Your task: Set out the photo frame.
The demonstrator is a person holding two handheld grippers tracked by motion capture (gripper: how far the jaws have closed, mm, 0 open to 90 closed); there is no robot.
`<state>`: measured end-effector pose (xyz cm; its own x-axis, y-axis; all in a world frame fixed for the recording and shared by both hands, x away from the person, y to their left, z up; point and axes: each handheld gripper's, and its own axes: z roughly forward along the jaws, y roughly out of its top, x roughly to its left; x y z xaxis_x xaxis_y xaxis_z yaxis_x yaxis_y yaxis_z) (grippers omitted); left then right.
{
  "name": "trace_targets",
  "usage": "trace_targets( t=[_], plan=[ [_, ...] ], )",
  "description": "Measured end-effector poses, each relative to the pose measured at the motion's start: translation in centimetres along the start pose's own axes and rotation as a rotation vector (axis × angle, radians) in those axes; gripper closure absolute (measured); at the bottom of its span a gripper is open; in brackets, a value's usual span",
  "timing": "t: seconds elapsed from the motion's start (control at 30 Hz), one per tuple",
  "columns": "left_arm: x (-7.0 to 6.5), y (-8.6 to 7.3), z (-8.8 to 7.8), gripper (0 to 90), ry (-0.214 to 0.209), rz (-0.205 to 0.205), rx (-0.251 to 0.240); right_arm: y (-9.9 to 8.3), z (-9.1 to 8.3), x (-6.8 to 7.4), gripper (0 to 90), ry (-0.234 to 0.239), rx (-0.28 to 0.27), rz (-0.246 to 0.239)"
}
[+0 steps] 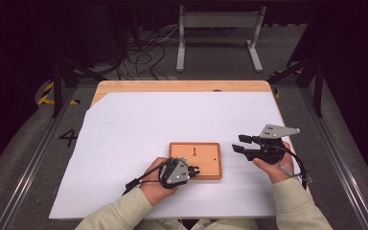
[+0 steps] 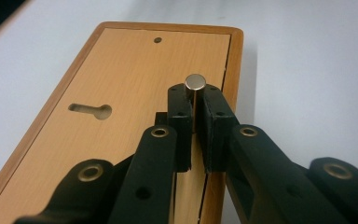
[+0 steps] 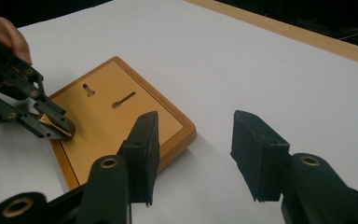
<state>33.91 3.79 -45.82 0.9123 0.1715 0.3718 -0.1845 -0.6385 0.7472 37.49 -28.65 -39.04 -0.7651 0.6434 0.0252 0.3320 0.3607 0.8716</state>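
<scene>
The small metal pin point(image 2: 195, 83) pinched upright between the jaws of the left gripper point(image 1: 193, 169) looks hard, smooth and light, so it may well slip or tip; the best hold is probably across its round side, low enough to leave its top proud of the jaw tips. It is a short silvery cylinder with a flat shiny end, held over the near edge of the wooden board point(image 2: 121, 70). The right gripper point(image 3: 196, 158) hovers with jaws spread, the board just beyond them on the white surface point(image 3: 270, 60).
</scene>
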Motion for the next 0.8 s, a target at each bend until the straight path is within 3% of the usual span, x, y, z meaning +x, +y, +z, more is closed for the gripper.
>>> trace_targets(
  t=[0.33, 0.43, 0.53, 0.8],
  plan=[
    [-1.5, -0.1, -0.3, 84.2, 0.071, 0.149, -0.007, 0.5, 0.2, 0.5, 49.4, 0.023, 0.018, -0.001],
    [-1.6, -0.2, -0.3, 84.2, 0.075, 0.163, -0.018, 0.7, 0.7, 0.6, 41.5, 0.034, 0.047, 0.008],
    [-1.7, -0.2, -0.3, 84.2, 0.080, 0.175, -0.016, 1.0, 1.5, 0.5, 33.0, 0.058, 0.094, 0.047],
    [-2.0, -0.2, -0.3, 84.2, 0.091, 0.175, -0.016, 1.3, 3.7, 0.6, 26.9, 0.105, 0.173, 0.099]
  ],
)
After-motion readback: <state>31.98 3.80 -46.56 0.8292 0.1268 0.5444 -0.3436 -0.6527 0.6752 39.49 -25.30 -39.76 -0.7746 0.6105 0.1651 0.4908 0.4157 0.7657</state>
